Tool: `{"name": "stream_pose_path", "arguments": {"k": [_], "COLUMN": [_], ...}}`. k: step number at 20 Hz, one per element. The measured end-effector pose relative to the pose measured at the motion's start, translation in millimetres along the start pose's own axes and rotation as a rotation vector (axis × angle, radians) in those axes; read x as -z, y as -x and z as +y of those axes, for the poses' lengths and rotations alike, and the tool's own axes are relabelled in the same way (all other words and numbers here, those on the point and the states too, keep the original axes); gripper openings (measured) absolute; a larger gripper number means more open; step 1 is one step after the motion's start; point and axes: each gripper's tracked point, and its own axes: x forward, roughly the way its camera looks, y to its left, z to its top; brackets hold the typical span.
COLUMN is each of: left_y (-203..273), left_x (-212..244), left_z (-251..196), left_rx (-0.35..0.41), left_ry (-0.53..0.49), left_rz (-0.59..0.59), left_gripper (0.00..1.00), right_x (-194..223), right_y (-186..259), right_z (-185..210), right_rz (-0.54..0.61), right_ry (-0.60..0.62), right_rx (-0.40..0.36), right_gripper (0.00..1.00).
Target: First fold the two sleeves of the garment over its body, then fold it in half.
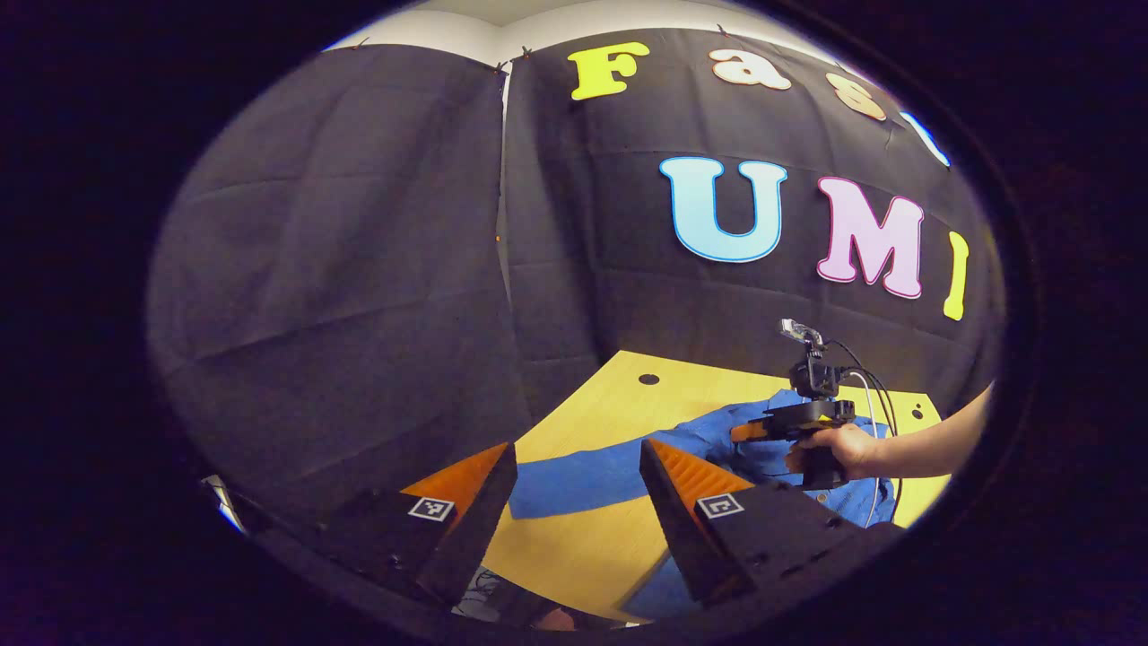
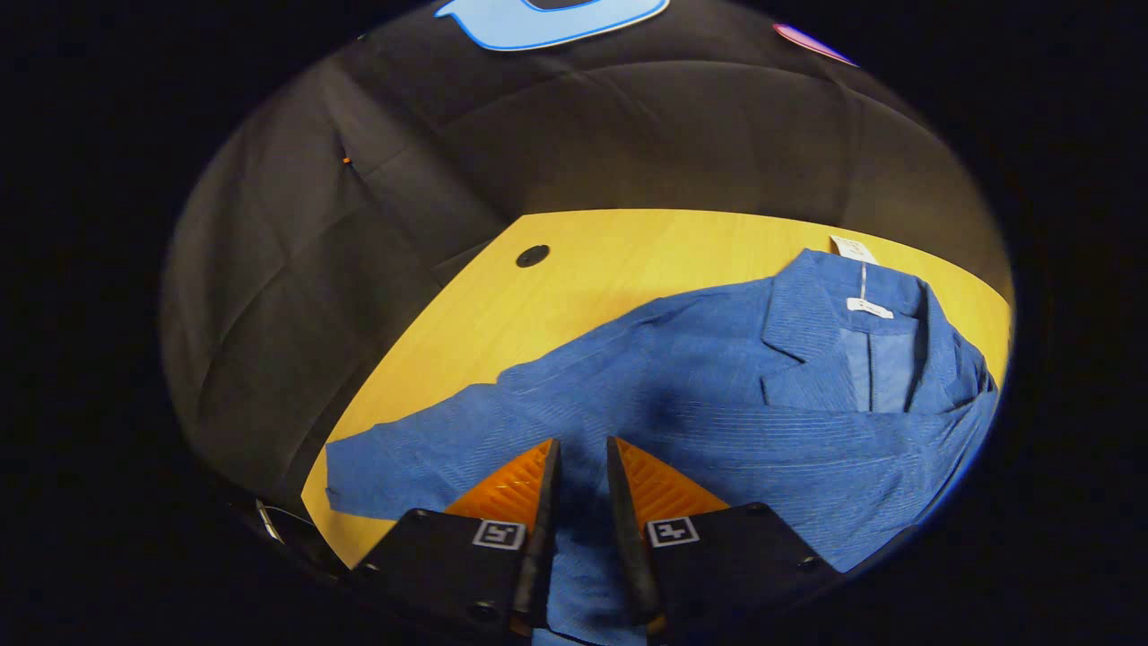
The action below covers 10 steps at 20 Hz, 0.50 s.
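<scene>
On the table, the jacket lies collar away; right gripper fingers pinch fabric, left gripper gapes.

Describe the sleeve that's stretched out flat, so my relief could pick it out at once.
Start at the yellow table and its blue jacket. The sleeve runs from the shoulder to the table's near-left edge, opposite the collar with white tags.
</scene>
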Motion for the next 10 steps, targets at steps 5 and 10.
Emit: {"name": "stream_pose_path", "arguments": {"k": [5,10], "left_y": [-26.4,-69.0], "left_x": [7.1,16.8], "left_z": [3.6,14.8], "left_rx": [0.014,-0.002], "left_ry": [0.004,-0.029], "left_rz": [-0.013,0.037], "left_gripper": [0.81,0.82], "right_x": [-30.1,-76.2], "right_y": [52.2,162.3], "right_z": [7.6,12.4], "right_rz": [-0.121,-0.359], "right_ry": [0.078,0.216], "right_rx": [0.020,0.058], "right_gripper": [0.31,0.31]}}
